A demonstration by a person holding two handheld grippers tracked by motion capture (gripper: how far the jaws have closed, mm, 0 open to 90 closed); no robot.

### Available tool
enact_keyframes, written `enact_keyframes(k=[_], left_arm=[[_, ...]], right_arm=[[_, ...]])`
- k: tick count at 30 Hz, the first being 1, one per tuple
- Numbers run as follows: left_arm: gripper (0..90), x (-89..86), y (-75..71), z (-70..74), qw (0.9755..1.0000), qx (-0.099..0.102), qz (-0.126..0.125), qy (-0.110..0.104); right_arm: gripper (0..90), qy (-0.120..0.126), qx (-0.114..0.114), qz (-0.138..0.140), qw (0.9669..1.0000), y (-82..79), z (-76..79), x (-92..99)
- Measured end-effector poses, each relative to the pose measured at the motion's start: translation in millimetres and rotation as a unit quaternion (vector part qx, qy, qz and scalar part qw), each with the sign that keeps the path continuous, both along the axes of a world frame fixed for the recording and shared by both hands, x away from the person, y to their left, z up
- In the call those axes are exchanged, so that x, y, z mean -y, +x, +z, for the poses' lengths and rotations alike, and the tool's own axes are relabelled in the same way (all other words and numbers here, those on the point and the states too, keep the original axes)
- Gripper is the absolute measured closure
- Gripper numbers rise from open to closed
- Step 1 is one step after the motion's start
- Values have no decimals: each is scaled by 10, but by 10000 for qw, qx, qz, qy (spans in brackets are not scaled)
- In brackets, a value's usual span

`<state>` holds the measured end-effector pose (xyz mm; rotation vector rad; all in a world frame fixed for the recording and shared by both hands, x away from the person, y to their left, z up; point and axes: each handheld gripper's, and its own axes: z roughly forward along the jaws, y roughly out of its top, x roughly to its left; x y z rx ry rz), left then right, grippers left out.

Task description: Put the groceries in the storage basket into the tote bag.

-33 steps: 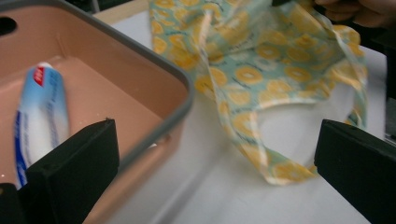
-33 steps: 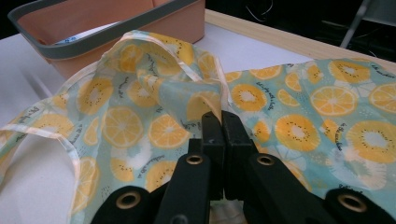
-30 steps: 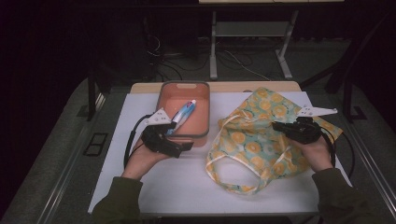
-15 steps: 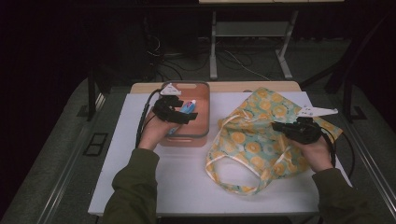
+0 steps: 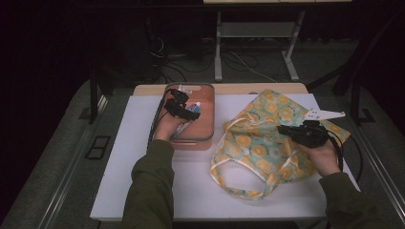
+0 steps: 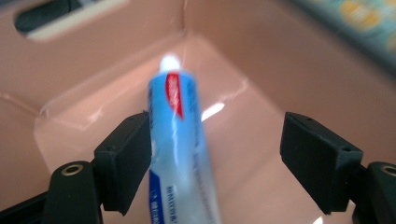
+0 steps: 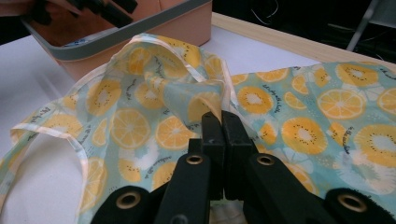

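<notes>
Toothpaste tube (image 6: 180, 149), blue-white with red stripe

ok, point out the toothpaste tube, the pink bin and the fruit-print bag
toothpaste tube (image 6: 180, 154), left gripper view, on the blue middle of its body
pink bin (image 5: 206, 125), high view, on its right wall
fruit-print bag (image 7: 355, 116), right gripper view, on flat cloth at the right

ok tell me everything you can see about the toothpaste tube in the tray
The toothpaste tube looks like soft blue plastic with a red stripe near its top, small print along the body and a white cap. It lies slanted in the pink tray, cap toward a far corner. The left gripper straddles it: its jaws have just been closing, one jaw beside the tube, perhaps touching, the other apart, so it is not gripped yet. The print is too blurred to read.
</notes>
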<state>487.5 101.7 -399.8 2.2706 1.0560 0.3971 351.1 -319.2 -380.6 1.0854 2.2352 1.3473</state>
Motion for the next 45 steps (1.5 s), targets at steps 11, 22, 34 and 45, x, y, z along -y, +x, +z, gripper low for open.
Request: enact_keyframes(k=[11,22,34,45], left_arm=[[365,77,62,-138,9968,-471,261,589],[488,128,21,-164,9962,-603,-67,621],[732,110,23,-113,9956,-893,-246,147],[746,-71,-78,426,9971,-388,-184,-626]], right_arm=[[892,4,21,-8,10000,-9,0,8],[892,10,25,-16,10000,-17,7,14],[892,4,23,-30,10000,-17,2,19],[892,5,25,-36,10000,-9,0,23]])
